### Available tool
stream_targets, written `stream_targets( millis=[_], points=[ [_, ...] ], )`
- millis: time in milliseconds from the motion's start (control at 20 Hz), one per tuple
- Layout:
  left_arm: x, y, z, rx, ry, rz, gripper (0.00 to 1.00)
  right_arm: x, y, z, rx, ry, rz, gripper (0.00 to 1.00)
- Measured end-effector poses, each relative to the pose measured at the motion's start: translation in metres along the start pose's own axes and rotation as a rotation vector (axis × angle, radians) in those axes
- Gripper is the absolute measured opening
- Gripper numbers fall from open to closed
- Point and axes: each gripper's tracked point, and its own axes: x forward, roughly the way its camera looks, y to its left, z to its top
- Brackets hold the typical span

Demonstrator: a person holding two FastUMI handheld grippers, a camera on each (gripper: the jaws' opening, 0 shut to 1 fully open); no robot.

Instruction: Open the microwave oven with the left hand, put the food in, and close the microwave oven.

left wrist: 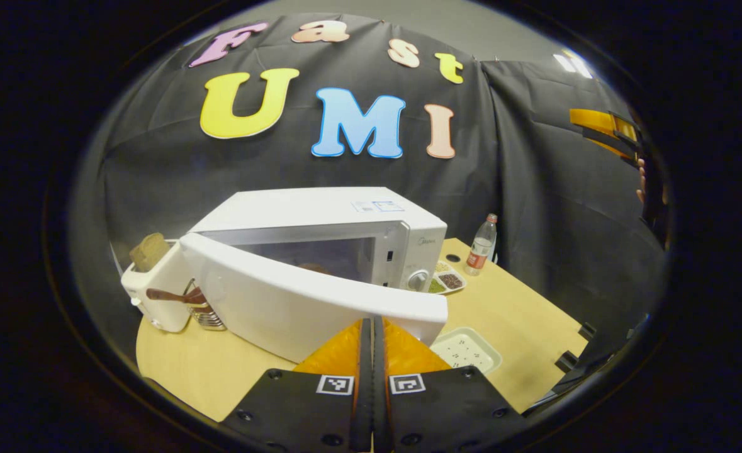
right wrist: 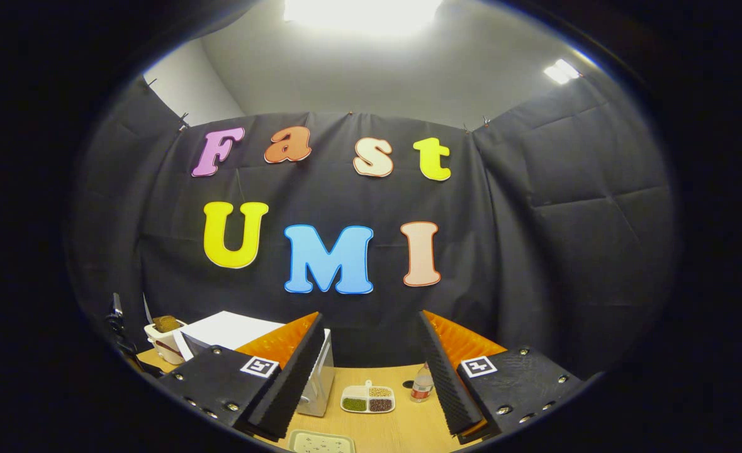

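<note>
Microwave, left gripper view: the white microwave (left wrist: 339,233) stands on the tan table (left wrist: 522,327), against the black cloth wall, toward the back left of the tabletop.
Door, left gripper view: the microwave door (left wrist: 295,302) is swung partway open, hinged on the left, its free edge reaching out toward the camera.
Food, left gripper view: something brownish shows dimly inside the oven behind the door; I cannot tell what it is.
Left gripper, left gripper view: the left gripper (left wrist: 372,333) has its fingers pressed together with nothing between them, their tips right at the free edge of the door; whether they touch it I cannot tell.
Beside the microwave, left gripper view: a white toaster (left wrist: 153,292) with a slice of bread (left wrist: 149,250) standing in it sits at the left; a divided dish of grains (left wrist: 446,280) and a plastic bottle (left wrist: 482,245) sit at the right; a pale tray (left wrist: 466,350) lies nearer the camera.
Far right, left gripper view: the other gripper and part of a hand show at the edge, raised well above the table.
Right gripper, right gripper view: the right gripper (right wrist: 371,358) has its fingers spread wide apart and empty, held high and aimed at the cloth wall.
Table, right gripper view: microwave, toaster, dish of grains, bottle and tray sit low in the picture.
</note>
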Motion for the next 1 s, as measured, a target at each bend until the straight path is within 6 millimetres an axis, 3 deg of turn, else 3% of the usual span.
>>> stream_targets(
  millis=[650,1000],
  points=[
    [0.065,-0.012,0.021,-0.008,-0.006,0.017,0.07,0.007,0.002,-0.003,-0.023,-0.005,0.027,0.90],
    [0.097,-0.006,0.029,-0.018,0.001,0.040,0.07,0.015,-0.014,-0.014,-0.009,0.016,0.006,0.90]
  ],
)
